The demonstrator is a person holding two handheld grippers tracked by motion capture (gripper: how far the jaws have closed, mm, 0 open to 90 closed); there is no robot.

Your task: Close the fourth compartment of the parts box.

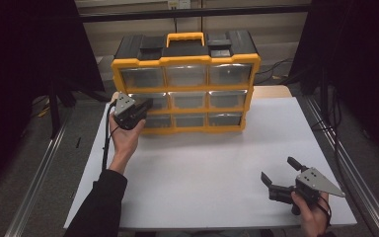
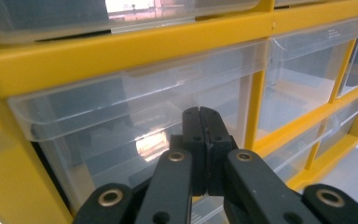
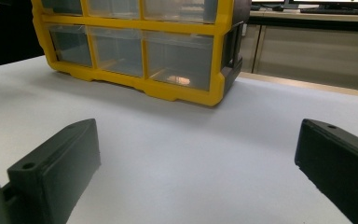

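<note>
Pressing shut jaws against a drawer front
Left gripper (image 1: 145,106), jaws pressed together and pinching nothing, sits at the left-column drawer (image 2: 135,116) of the organizer (image 1: 185,81); right gripper (image 1: 279,174), jaws spread, hovers over the table (image 1: 202,168), well apart from the organizer.
</note>
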